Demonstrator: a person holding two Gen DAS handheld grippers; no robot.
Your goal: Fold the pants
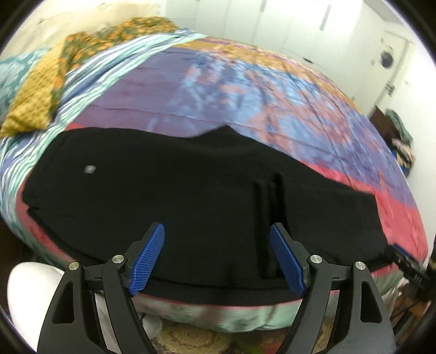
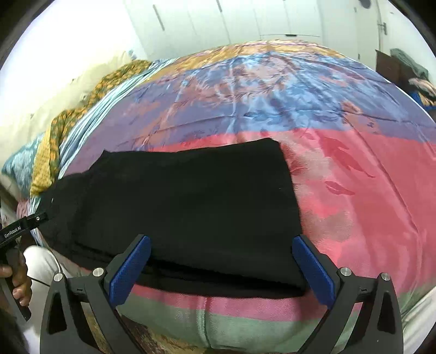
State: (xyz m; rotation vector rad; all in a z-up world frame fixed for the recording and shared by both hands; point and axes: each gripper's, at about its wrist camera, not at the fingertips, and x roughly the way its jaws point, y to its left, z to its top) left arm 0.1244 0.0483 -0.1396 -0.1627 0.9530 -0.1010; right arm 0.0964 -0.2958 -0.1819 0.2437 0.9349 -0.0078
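Lying crosswise on the bed [image 2: 368, 207], the black pants [image 1: 174, 196] are stretching left to right before both tongs; left tongs [image 1: 216, 257] and right tongs [image 2: 221, 268] are gaping released, the right nearer the hem end.

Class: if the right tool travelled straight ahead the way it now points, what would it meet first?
Most likely the black pants lying on the bedspread; the right tool is open and empty just above their near edge, though depth is unclear.

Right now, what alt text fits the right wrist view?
Black pants lie flat on a colourful bedspread, with the open right gripper poised over their near edge. The left gripper shows at the left edge; white cupboards stand behind.
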